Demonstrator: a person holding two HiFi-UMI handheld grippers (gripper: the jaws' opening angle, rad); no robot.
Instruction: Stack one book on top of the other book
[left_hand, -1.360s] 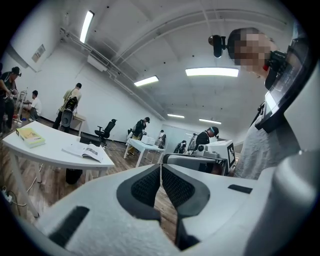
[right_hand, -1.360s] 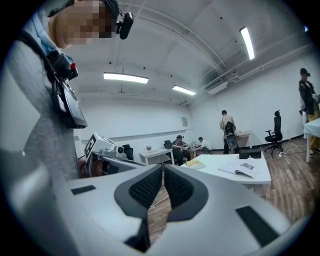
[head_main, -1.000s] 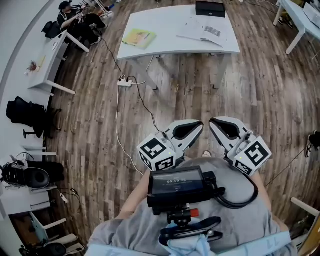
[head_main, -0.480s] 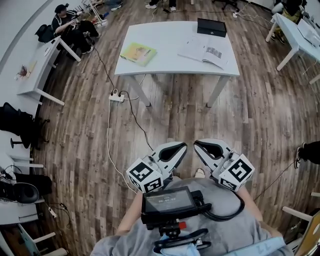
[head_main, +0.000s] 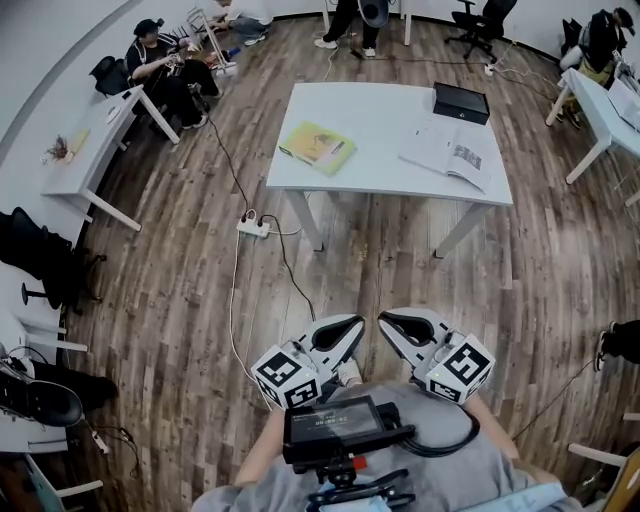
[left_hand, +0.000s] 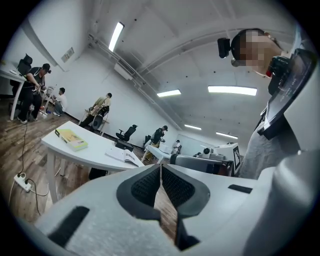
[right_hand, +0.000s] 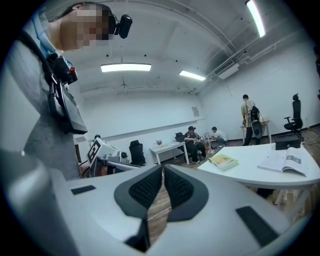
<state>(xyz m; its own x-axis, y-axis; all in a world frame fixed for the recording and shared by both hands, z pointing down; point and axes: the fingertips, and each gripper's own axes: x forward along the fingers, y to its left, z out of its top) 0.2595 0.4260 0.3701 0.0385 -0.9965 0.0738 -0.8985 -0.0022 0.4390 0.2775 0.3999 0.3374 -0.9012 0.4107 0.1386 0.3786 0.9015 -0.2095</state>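
Wide-plank wooden floor (head_main: 180, 300) fills most of the head view. A white desk (head_main: 385, 135) stands ahead in the upper middle. Compared with a second ago it sits lower and further right in the view. More of the room behind it shows, with standing people's legs (head_main: 345, 25) now at the top edge. A smaller side desk (head_main: 95, 150) runs along the left wall, with a seated person (head_main: 155, 65) beside it. A black office chair (head_main: 40, 250) stands further down that wall. Another desk (head_main: 605, 95) edges in at the right.

On the white desk, the open book (head_main: 450, 155) lies flat toward the right. The yellow-green book (head_main: 317, 147) lies closed toward the left, well apart from it. A black box (head_main: 461, 102) sits at the far right corner, just behind the open book.

Low in the view, the left tongs (head_main: 358, 323) and right tongs (head_main: 385, 320) point toward the desk side by side, both lower in the frame than before. Each pair is pressed together with nothing between, as earlier. They are well short of the desk, with a stretch of floor between. A white power strip (head_main: 253, 228) with a black cable (head_main: 290, 270) lies on the floor near the desk's left legs, left of the line from tongs to desk.
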